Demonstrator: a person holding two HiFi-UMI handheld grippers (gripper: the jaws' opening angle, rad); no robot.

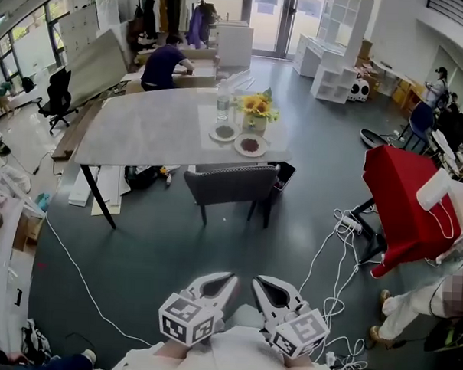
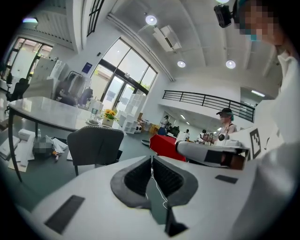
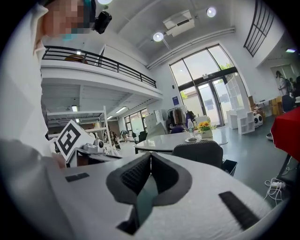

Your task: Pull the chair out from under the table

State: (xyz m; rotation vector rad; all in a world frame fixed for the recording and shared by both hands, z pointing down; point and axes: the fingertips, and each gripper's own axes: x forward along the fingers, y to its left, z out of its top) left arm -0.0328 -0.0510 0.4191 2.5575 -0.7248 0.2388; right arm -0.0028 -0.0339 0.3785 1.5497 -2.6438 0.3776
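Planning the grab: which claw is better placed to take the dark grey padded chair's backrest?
Left, marginally. Left claw and right claw are both shut, empty and far from the dark grey padded chair; the left lines up nearer its backrest's middle.

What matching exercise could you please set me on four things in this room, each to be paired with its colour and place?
Things:
1. chair
2. sunflowers
3. cloth
4. cables

Colour and place:
A. red, draped at the right of the head view
B. white, strewn on the floor
C. dark grey, at the near edge of the table
D. yellow, on the table top

Pairs: 1-C, 2-D, 3-A, 4-B.
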